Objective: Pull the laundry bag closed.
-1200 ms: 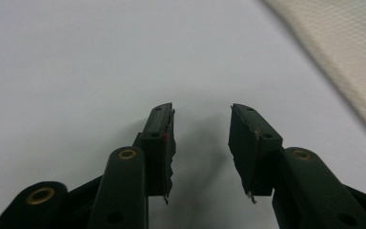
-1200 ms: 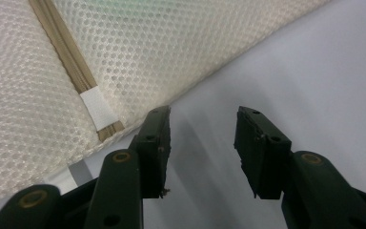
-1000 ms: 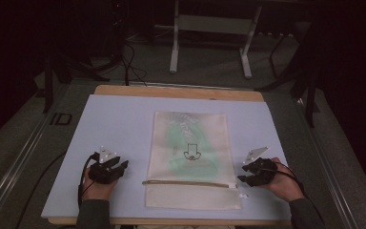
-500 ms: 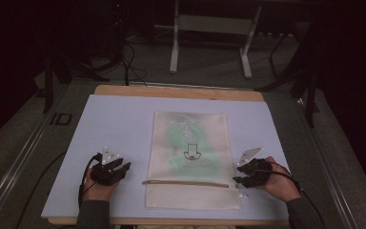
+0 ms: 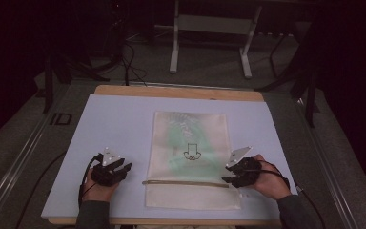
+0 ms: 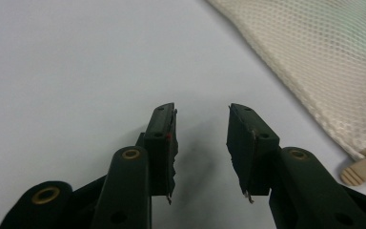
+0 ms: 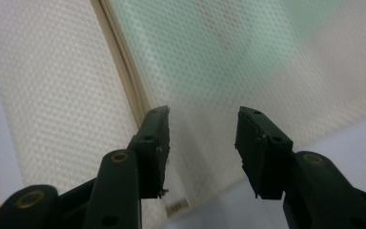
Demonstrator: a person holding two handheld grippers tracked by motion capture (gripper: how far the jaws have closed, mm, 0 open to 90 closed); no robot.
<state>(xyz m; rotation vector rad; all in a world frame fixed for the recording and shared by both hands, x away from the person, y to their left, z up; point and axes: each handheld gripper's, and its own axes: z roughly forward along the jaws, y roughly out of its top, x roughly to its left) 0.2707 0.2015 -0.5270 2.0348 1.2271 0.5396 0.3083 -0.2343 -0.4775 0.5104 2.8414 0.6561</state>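
the left gripper (image 5: 124, 168) is held low over the bare table (image 5: 114, 124) left of the mesh bag (image 5: 190, 143), jaws parted and empty. the right gripper (image 5: 226, 180) is poised at the bag's right edge beside the zipper (image 5: 186, 182), jaws spread, nothing grasped. the cream bag lies flat mid-table, its long axis running away from the person.

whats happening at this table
A person holds a gripper in each hand over a cream mesh bag lying flat on a pale blue mat. The right gripper, open, hovers at the bag's zipper end. The left gripper, open, sits on bare mat beside the bag.
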